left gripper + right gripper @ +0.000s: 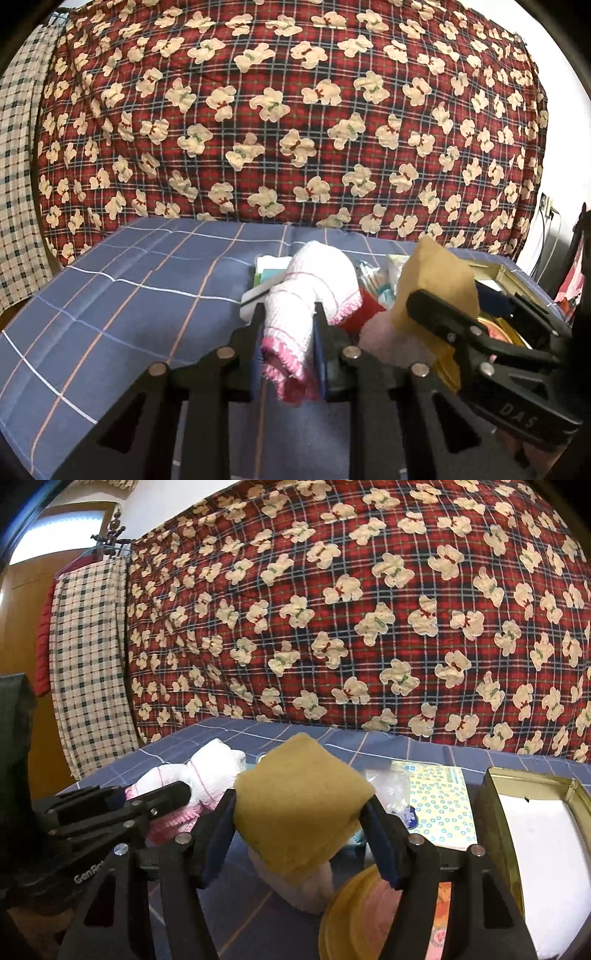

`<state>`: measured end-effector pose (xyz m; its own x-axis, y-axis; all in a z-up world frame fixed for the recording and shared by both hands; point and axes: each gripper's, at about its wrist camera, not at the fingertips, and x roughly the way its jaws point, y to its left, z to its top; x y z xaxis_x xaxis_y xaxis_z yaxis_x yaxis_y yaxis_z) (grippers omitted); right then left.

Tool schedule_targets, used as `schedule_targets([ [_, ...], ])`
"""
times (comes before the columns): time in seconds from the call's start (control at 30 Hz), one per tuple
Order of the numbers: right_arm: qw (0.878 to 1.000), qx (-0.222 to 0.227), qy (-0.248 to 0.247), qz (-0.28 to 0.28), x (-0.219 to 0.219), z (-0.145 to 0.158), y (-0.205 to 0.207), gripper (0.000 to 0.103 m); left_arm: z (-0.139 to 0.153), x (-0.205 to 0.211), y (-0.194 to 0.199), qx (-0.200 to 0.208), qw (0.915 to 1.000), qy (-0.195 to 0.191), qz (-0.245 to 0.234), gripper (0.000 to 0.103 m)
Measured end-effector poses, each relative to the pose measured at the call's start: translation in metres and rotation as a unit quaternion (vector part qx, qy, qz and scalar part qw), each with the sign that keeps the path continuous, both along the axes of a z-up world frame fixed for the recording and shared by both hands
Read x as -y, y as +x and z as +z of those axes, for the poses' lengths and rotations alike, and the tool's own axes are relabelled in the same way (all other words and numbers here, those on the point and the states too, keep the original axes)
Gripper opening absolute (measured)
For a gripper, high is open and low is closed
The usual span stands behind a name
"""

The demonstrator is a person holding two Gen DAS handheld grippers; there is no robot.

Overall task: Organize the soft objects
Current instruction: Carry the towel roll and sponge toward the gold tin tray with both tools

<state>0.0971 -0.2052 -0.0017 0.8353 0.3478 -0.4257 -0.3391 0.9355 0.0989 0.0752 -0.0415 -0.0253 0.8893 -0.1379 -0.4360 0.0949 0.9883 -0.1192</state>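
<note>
Closest to your left lens: left gripper (289, 345) pinched on the white cloth with the pink crocheted edge (310, 291), both pads tight on the bunched fabric, cloth lifted clear of the blue checked sheet (122, 280). Right gripper (301, 825) is clamped on the yellow sponge (299, 801), one pad on each side, sponge squashed a little and held above the clutter. So you've got both hands loaded, nothing set down yet.

Progress, as I read it: early to mid. Two soft items picked, zero visibly sorted. The gold tin (495, 812) to your right stands open and shows only a white inside from this angle, so I can't tell if anything soft is in there yet.

Still lying on the sheet under and behind your grippers:
- pale fluffy piece (295, 890) directly below the sponge
- round yellow lid (343, 919) just beside it, near your right finger
- dotted packet (439, 805) and a clear plastic bag (388, 786), between sponge and tin
- red item (364, 314) and flat packets (267, 273), partly hidden by the cloth

Likely destination is the tin, but that's a guess. Red bear-print quilt (295, 110) behind is just backdrop.
</note>
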Motion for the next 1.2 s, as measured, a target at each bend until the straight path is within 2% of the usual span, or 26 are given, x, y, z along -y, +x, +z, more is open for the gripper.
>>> schedule_targets([
  [0.33,1.0,0.004,0.0,-0.026,0.004,0.0,0.005,0.068,0.0,0.006,0.001,0.004,0.9999,0.005,0.007,0.021],
  [0.67,0.998,0.029,-0.01,-0.048,0.007,0.003,0.0,0.068,0.01,0.022,-0.002,0.043,0.999,0.002,0.016,0.021],
  [1.2,0.996,0.03,-0.004,-0.082,0.018,0.004,0.001,0.068,0.01,0.034,0.007,0.039,0.999,0.016,0.014,0.021],
])
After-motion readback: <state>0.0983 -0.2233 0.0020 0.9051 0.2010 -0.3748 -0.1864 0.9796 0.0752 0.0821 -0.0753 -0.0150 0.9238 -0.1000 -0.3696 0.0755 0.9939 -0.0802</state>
